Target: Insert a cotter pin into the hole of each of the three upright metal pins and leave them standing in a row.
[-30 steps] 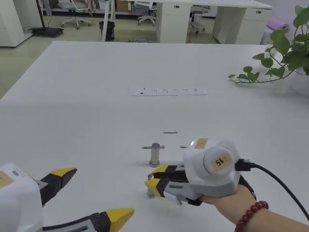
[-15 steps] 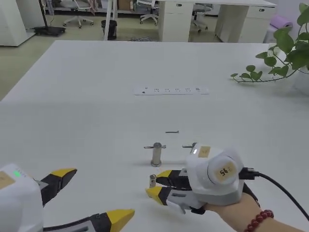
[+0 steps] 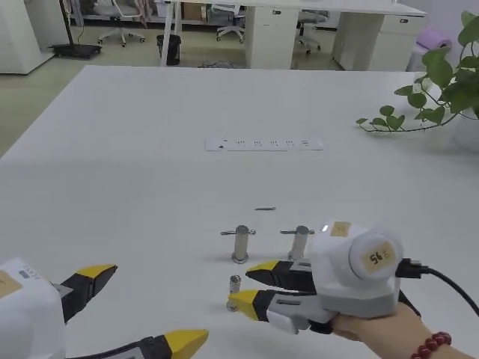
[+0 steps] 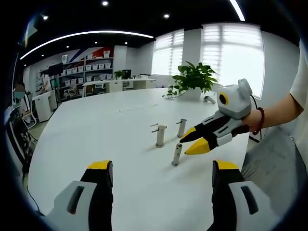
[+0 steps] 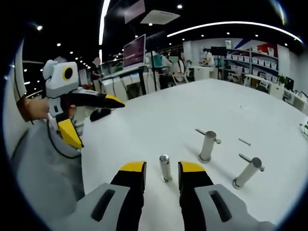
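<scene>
- Three upright metal pins [image 3: 239, 244]: the two far ones hold cotter pins [image 3: 238, 232], the near bare pin [image 3: 234, 284] stands alone.
- One loose cotter pin [image 3: 265, 209] lies beyond.
- Right gripper [image 3: 240, 284] is slightly parted at the bare pin; left gripper [image 3: 157, 303] is spread wide.

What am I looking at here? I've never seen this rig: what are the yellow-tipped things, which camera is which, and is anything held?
A person holds a yellow-tipped two-jaw gripper in each hand, no robot arm. The wide picture comes from a headset camera looking down at the white table; the two round ones come from cameras riding on the grippers. On the table stand three upright metal pins: the two far pins carry cotter pins; the near pin has none and stands at the tips of the right gripper's open jaws. A loose cotter pin lies beyond them, a power strip farther back. The left gripper is open and holds nothing.
</scene>
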